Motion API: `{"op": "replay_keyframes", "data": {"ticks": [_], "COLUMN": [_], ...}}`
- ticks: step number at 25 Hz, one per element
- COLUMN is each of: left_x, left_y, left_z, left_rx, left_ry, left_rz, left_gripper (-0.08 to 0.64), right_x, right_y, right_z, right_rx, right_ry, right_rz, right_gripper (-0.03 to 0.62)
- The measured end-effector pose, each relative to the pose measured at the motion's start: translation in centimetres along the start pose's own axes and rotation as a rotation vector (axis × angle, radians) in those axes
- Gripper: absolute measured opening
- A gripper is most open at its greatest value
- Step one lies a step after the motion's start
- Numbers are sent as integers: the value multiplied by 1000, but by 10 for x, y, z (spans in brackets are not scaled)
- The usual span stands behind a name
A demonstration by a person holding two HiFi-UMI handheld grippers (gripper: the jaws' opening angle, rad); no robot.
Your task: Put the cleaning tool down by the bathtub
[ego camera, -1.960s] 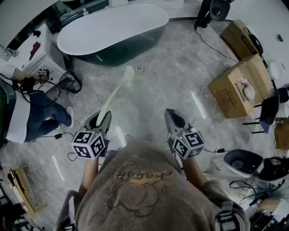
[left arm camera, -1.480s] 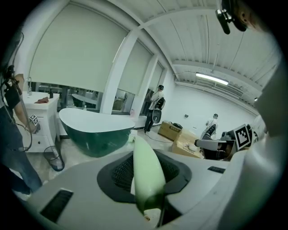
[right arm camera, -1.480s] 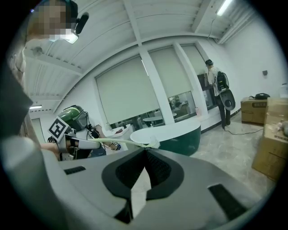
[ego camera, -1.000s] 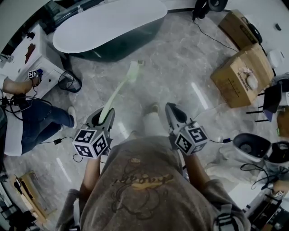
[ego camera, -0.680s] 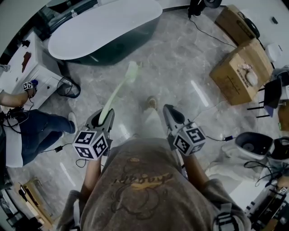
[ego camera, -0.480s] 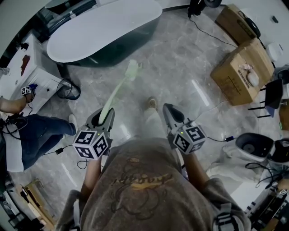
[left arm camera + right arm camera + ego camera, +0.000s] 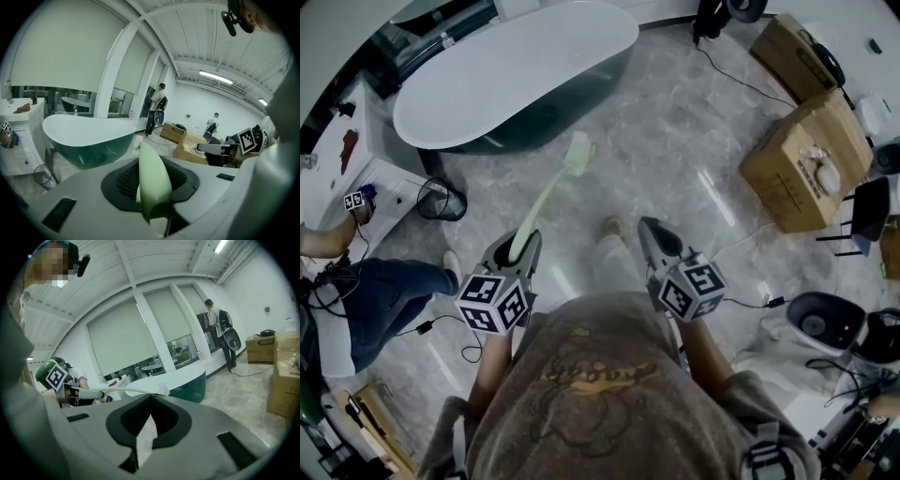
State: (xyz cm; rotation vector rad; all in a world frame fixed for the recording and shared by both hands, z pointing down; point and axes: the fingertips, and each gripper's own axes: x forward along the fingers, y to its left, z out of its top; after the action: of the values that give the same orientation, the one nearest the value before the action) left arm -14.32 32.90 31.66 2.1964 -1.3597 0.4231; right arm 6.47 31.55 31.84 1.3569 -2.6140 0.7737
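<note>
The left gripper [image 7: 514, 251] has its jaws clamped on the near end of the pale green long-handled cleaning brush [image 7: 548, 197], which hangs above the grey marble floor [image 7: 675, 159]. The brush's long axis runs straight on from the jaws, bristle head leading towards the white oval bathtub with dark green sides [image 7: 516, 70], ahead and slightly left. The right gripper [image 7: 652, 239], jaws together on nothing, sits alongside, farther from the tub.

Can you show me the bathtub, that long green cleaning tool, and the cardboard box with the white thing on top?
bathtub [image 7: 516, 70], head view, its white inside.
cleaning tool [image 7: 547, 199], head view, middle of its handle.
cardboard box [image 7: 786, 161], head view, its bare top face.
</note>
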Motion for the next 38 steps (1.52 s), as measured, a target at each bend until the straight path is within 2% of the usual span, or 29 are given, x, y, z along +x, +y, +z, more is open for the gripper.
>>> {"op": "replay_keyframes", "data": {"ticks": [9,15,25,38], "left_x": [63,113,168,221], "left_y": [7,16,47,82], "left_z": [47,74,118,156], "left_rx": [28,15,-14,-37], "left_ry": [11,10,14,28], "left_rz": [4,23,67,60], "left_gripper": [104,104,104,104], "right_x": [60,101,155,219], "right_y": [-49,-93,-141,-158], "right_z": [52,82,128,158], "right_rx": [6,-1,-9,-10], "right_ry": [9,36,82,116], "right_rz": [25,54,87,103], "right_gripper": [0,0,0,0]}}
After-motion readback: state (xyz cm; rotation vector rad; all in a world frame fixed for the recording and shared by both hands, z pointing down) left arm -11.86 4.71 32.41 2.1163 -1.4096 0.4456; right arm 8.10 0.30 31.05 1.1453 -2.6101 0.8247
